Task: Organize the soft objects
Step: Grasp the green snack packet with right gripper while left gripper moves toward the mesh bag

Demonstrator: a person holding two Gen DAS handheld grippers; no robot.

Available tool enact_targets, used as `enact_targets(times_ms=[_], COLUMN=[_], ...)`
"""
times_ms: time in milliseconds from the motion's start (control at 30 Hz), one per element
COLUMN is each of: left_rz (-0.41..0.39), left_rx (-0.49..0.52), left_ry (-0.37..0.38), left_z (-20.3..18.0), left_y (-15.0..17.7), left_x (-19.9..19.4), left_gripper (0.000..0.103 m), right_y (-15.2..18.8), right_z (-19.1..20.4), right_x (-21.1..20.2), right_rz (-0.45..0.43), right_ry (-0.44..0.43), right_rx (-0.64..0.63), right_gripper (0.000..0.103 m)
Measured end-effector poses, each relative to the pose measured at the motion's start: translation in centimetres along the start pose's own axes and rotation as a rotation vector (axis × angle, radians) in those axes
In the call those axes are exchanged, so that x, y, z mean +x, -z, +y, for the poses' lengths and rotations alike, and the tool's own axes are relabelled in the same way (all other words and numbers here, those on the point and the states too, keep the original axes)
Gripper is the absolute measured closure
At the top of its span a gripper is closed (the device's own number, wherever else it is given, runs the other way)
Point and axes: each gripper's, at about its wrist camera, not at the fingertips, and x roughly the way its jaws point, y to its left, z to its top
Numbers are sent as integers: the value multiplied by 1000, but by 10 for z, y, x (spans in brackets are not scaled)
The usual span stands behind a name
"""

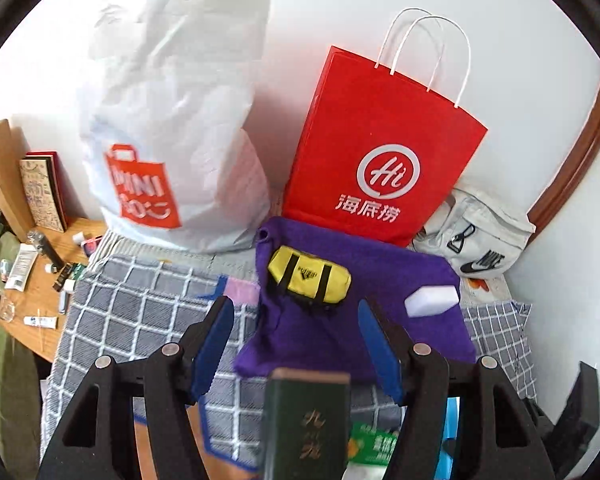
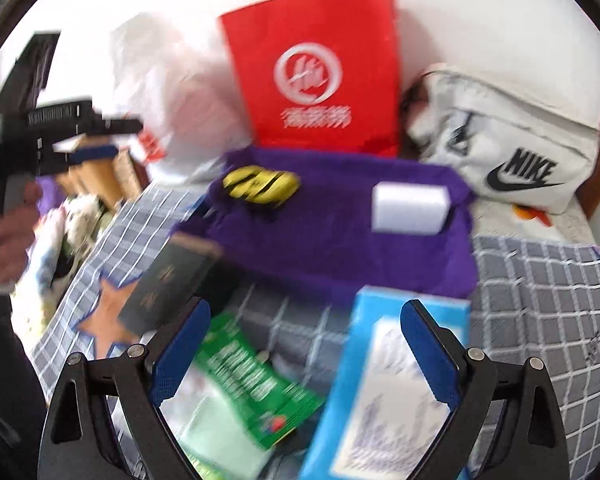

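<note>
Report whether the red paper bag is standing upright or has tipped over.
Upright. The red paper bag stands on its base behind the purple cloth, leaning slightly back toward the white wall, with its white handles up.

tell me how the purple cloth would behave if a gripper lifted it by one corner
The purple cloth looks soft and rumpled, so it would probably hang limp. The yellow pouch and white sponge lie on it, so they would likely slide off.
</note>
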Motion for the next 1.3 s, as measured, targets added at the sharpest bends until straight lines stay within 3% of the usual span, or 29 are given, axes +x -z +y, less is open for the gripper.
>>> enact_targets(times_ms=[200, 400, 567, 600, 667, 767, 833, 1300], left_rz=[17, 41, 45, 46, 52, 57, 61, 92], left_rx=[4, -11, -1, -1, 4, 10, 11, 33], left_ry=[7, 29, 43, 46, 49, 46, 48, 14], left_z=[21, 34, 36, 36, 35, 34, 32, 26], left_y=[19, 38, 46, 47, 49, 53, 55, 91], left_x=[-8, -3, -2, -2, -2, -3, -5, -31], left_gripper=[40, 40, 40, 40, 40, 40, 40, 40], right_y=[18, 27, 34, 35, 38, 41, 42, 74], right_z=[31, 49, 50, 49, 49, 50, 47, 42], right_x=[21, 45, 65, 70, 79, 71, 61, 20], right_rz=[87, 158, 239, 267, 308, 304, 291, 246], right_ry=[-87, -64, -75, -74, -55, -41, -74, -96], right_rx=[-135, -267, -298, -299, -297, -303, -276, -97], right_gripper=[12, 17, 17, 21, 45, 55, 55, 51])
